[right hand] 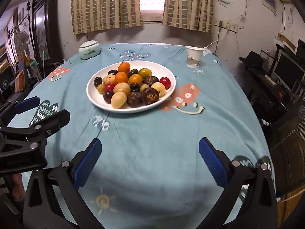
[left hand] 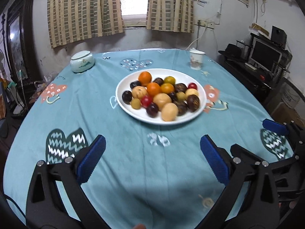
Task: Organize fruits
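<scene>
A white plate sits in the middle of the blue tablecloth, piled with several fruits. Among them are oranges, red fruits, dark purple ones, tan ones and brown mottled ones. My left gripper hovers open over bare cloth in front of the plate, nothing between its blue pads. My right gripper is likewise open and empty, short of the plate. Each gripper shows in the other's view, the right gripper and the left gripper, side by side.
A lidded ceramic jar stands at the far left of the table and a paper cup at the far right. Beyond the right table edge are a dark desk and a monitor. Curtains hang behind.
</scene>
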`<state>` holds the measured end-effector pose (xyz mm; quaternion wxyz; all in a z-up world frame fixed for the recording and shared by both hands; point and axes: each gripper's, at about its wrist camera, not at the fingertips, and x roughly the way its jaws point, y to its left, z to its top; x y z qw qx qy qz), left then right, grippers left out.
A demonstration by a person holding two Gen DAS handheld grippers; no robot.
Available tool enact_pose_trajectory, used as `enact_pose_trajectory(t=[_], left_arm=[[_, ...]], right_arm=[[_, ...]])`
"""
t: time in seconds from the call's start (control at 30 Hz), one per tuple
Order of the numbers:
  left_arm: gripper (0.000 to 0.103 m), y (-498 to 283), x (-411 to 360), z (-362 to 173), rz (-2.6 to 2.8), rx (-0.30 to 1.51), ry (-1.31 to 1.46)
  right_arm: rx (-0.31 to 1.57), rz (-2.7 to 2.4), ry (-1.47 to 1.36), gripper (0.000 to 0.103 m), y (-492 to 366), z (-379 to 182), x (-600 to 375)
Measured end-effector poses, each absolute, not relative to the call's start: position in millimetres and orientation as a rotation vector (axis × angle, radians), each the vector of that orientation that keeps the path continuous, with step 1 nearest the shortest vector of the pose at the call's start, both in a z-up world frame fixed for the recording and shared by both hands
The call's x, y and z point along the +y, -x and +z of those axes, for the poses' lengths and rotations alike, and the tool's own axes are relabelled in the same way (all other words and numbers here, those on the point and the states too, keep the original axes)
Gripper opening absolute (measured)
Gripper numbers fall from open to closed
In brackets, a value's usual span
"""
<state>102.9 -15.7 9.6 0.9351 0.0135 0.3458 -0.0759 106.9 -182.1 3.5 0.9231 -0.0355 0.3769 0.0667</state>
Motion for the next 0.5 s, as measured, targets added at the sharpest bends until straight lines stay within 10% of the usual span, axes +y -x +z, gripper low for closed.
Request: enact_pose_trajectory(t=[0.5], left_arm=[[0.101,-83.9,-17.9,17.8,-0.127,0.705,-0.056]], right_arm=[[0.772,0.115,0.049,0.102,-82.9,7.9,-189.5]])
